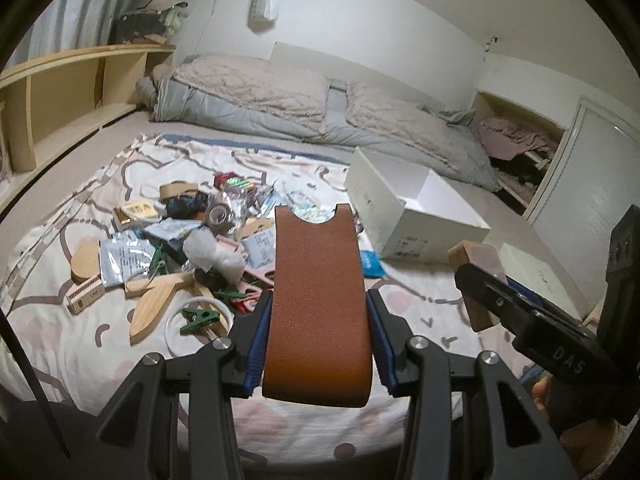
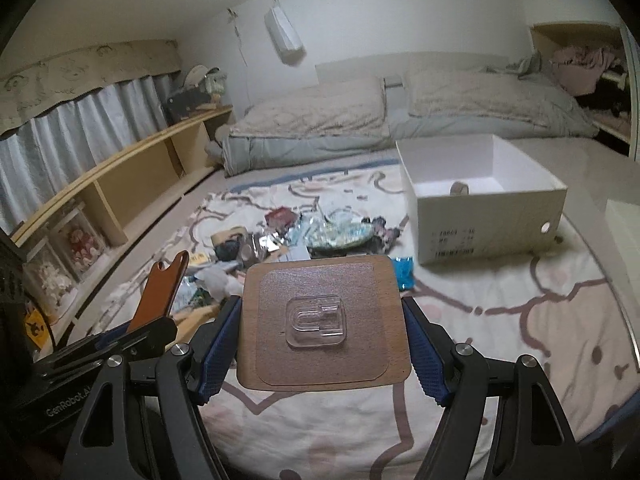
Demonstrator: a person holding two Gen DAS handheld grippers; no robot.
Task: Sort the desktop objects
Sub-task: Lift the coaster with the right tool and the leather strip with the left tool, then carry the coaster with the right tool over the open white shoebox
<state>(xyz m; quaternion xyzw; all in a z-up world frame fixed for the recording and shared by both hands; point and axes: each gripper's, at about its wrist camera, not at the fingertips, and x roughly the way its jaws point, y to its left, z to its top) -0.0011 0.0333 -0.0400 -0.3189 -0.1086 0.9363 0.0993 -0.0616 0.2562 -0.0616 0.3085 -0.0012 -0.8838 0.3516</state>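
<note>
My left gripper (image 1: 320, 308) is shut on a brown leather piece (image 1: 320, 272) with a notched top end, held upright above the bed. It shows at the left of the right wrist view, where the left gripper (image 2: 158, 326) clamps the leather piece (image 2: 162, 292). My right gripper (image 2: 320, 312) is shut on a square wooden plate (image 2: 276, 292) that bears a clear stick-on hook (image 2: 316, 322). From the left wrist view the right gripper (image 1: 478, 280) holds the wooden plate (image 1: 466, 252) edge-on. A pile of small objects (image 1: 180, 248) (image 2: 280, 236) lies on the patterned sheet ahead.
An open white box (image 1: 416, 220) (image 2: 488, 216) stands right of the pile with a tape roll (image 2: 460, 189) inside. A blue packet (image 1: 370, 264) (image 2: 402, 272) lies in front of it. Pillows and a folded quilt (image 1: 260, 96) lie at the back, wooden shelving (image 1: 60, 92) along the left.
</note>
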